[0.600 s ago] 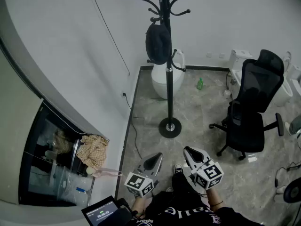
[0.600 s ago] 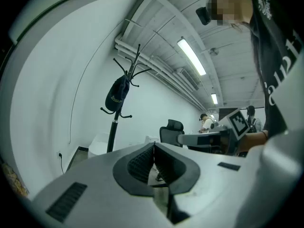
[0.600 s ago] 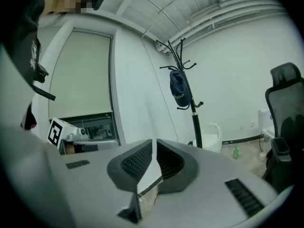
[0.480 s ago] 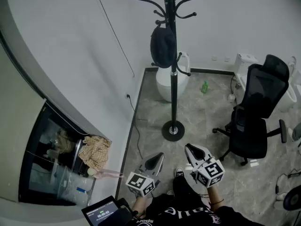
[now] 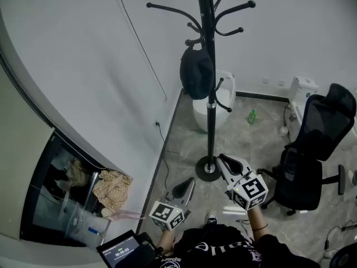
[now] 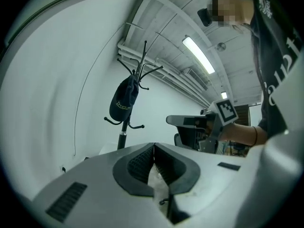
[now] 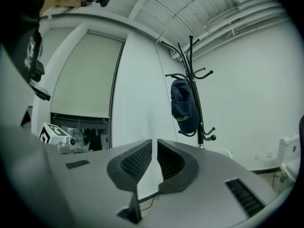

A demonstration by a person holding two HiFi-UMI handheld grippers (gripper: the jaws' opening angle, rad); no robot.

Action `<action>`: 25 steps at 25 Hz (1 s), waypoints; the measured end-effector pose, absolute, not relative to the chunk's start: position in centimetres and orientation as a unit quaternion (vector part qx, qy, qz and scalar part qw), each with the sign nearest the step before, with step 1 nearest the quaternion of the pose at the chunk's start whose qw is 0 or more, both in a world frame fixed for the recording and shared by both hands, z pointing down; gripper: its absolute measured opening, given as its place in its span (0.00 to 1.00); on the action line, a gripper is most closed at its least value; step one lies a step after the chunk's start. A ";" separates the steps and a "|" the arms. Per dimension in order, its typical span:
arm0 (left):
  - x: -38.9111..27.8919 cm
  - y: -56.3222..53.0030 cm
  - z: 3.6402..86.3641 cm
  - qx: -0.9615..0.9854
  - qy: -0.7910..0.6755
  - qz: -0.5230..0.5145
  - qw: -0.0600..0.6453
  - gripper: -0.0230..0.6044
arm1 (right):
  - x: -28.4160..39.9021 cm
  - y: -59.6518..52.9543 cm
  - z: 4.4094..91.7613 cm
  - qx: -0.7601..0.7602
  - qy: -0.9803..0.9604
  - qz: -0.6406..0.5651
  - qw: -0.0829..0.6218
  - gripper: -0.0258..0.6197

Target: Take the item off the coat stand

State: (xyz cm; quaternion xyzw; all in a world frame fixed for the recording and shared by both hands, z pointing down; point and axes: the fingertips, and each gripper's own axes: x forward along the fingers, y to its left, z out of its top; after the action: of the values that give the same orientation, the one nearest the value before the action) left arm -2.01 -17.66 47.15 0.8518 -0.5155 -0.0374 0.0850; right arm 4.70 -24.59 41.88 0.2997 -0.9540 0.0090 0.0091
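The cap (image 5: 196,71), dark navy with pale lettering near its lower edge, hung from a hook on the left side of the black stand (image 5: 211,121), partway up the pole and below the top ring of bare hooks. Its long axis ran up and down, close along the pole, with the narrow end caught on the hook and the rounded, fuller end pointing at the floor. Just behind the stand sat a white toilet (image 5: 223,94), whose bowl could not be seen into, and a small green bottle (image 5: 252,116) stood upright on the grey tiles to its right. A black office chair (image 5: 312,149) stood farther right, well apart from the stand. By the left wall was a dark glass-fronted cabinet (image 5: 39,205) holding indistinct things, with a checked cloth (image 5: 113,187) bunched at its right edge. Both tools were low and near the person, well short of the cap. The right tool (image 5: 225,161) was the higher one, near the stand's round base, its jaws drawn together on nothing. The left tool (image 5: 188,184) was lower and to the left, its jaws pressed together at the tips and empty.
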 end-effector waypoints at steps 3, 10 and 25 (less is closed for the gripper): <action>-1.9 -19.6 47.6 0.846 -0.525 -0.041 0.083 0.04 | 4.2 -26.6 40.7 0.281 -0.959 -0.010 0.013 0.08; -2.0 -22.0 49.4 0.841 -0.532 -0.036 0.093 0.04 | 1.7 -30.4 38.4 0.255 -0.966 -0.032 -0.006 0.08; -6.7 -29.6 48.2 0.877 -0.471 -0.020 0.090 0.04 | -3.7 -38.3 28.5 0.344 -0.926 -0.154 -0.026 0.40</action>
State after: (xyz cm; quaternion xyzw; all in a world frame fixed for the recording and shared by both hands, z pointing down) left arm -6.68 -29.58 48.21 0.8775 -0.4707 -0.0198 0.0896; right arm -3.70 -38.29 28.48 0.3439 -0.9260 -0.1536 -0.0256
